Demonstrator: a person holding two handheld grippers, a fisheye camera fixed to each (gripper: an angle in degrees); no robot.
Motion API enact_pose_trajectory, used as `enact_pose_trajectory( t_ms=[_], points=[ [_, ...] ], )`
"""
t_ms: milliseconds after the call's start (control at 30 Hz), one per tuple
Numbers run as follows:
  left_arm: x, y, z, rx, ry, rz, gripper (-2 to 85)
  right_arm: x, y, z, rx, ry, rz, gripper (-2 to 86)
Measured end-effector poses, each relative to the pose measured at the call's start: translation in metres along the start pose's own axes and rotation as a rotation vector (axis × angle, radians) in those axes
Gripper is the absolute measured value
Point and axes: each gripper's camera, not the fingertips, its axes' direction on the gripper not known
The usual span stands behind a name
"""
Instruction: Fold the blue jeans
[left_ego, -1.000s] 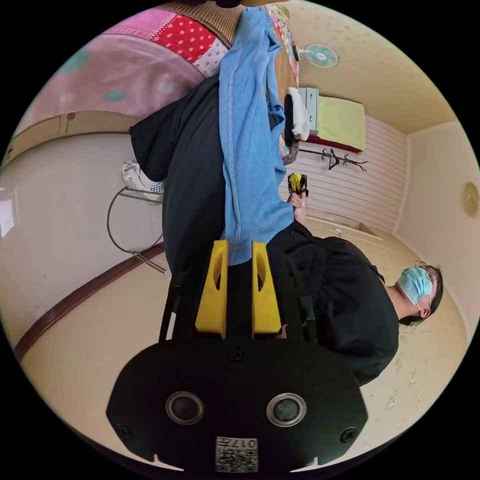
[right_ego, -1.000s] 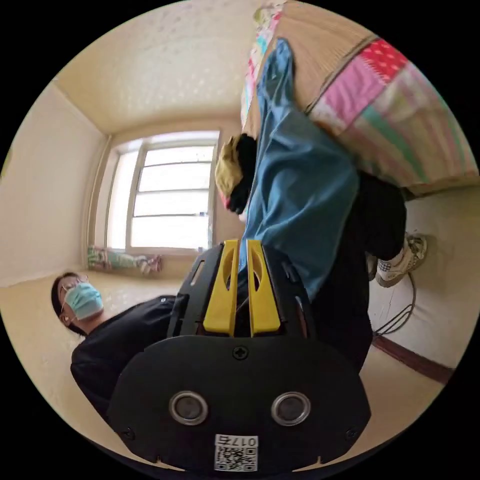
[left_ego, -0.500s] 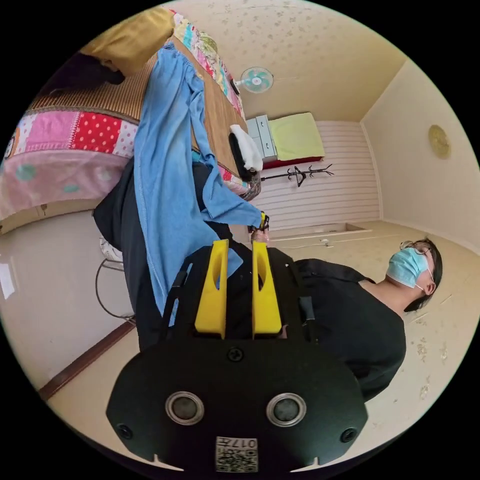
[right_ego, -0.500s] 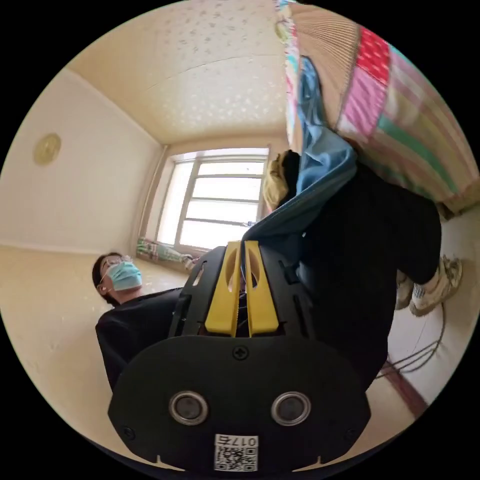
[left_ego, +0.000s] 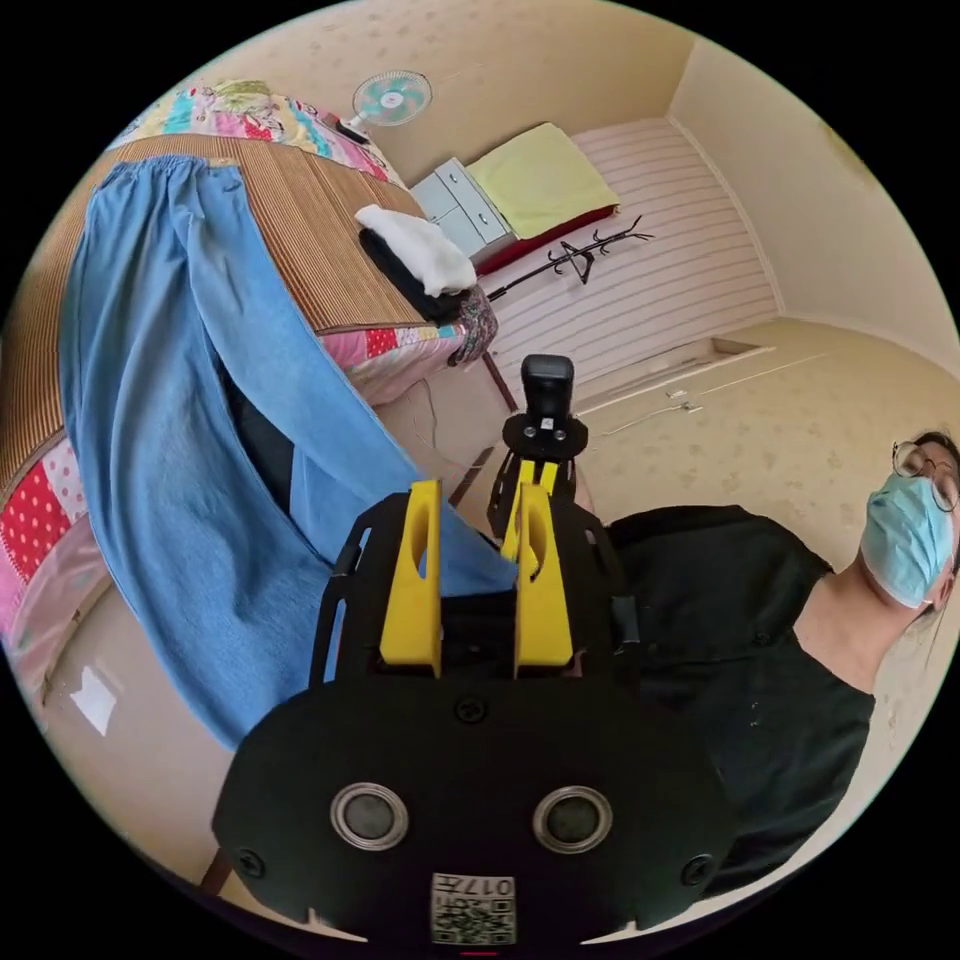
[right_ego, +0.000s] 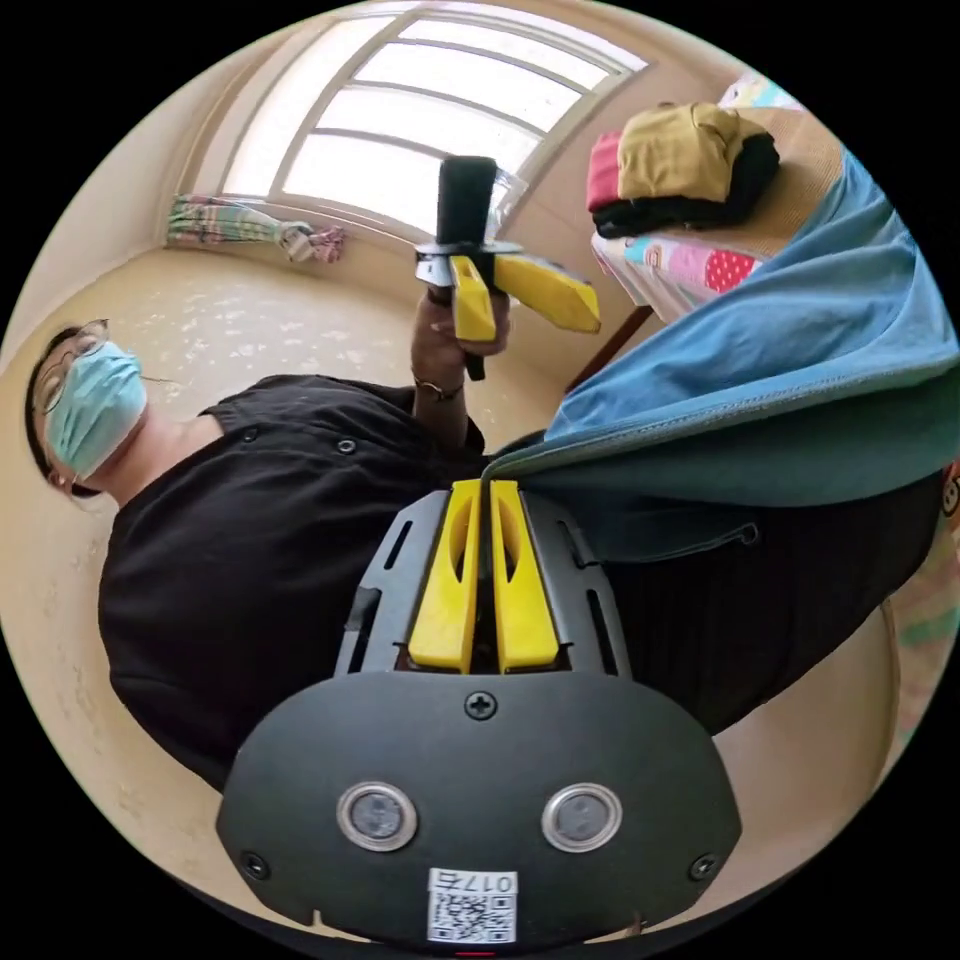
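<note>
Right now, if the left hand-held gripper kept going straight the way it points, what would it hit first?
Probably the blue jeans, whose edge lies just past the left hand-held gripper; its jaws stand open. The right hand-held gripper sits close beside that line, though depth is unclear.

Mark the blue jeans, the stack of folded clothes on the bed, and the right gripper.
blue jeans (left_ego: 180, 480): left gripper view, on the wide leg hanging off the bed.
stack of folded clothes (right_ego: 685, 165): right gripper view, on the mustard top piece.
right gripper (right_ego: 485, 488): right gripper view, between its jaw tips, at the jeans' hem.
</note>
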Motion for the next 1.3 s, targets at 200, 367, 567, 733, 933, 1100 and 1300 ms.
enact_pose_trajectory(
  t_ms=[200,367,567,733,933,1100,1300],
  points=[
    [-0.040,0.009,0.061,-0.078,-0.026,-0.104,11.7,0.039,0.017,0.016,0.039,-0.112,0.129,2.0],
    [-0.050,0.007,0.100,-0.116,0.065,-0.103,12.5,0.027,0.031,0.005,0.081,-0.072,0.111,1.8],
    [-0.035,-0.006,0.117,-0.186,-0.034,-0.082,12.8,0.011,0.022,0.004,0.115,-0.094,0.008,2.1],
    [-0.044,-0.001,0.110,-0.201,-0.042,-0.117,12.8,0.015,0.009,0.014,0.092,-0.119,-0.034,2.3],
    [-0.052,0.020,0.079,-0.125,-0.030,-0.155,12.9,0.021,-0.001,0.015,0.087,-0.160,-0.046,2.1],
    [-0.045,0.035,0.068,-0.154,-0.060,-0.165,12.3,0.027,-0.010,0.019,0.056,-0.175,-0.041,2.2],
    [-0.080,0.047,0.061,-0.081,0.222,-0.169,5.5,0.039,-0.019,0.029,0.096,-0.282,-0.048,6.4]
  ],
)
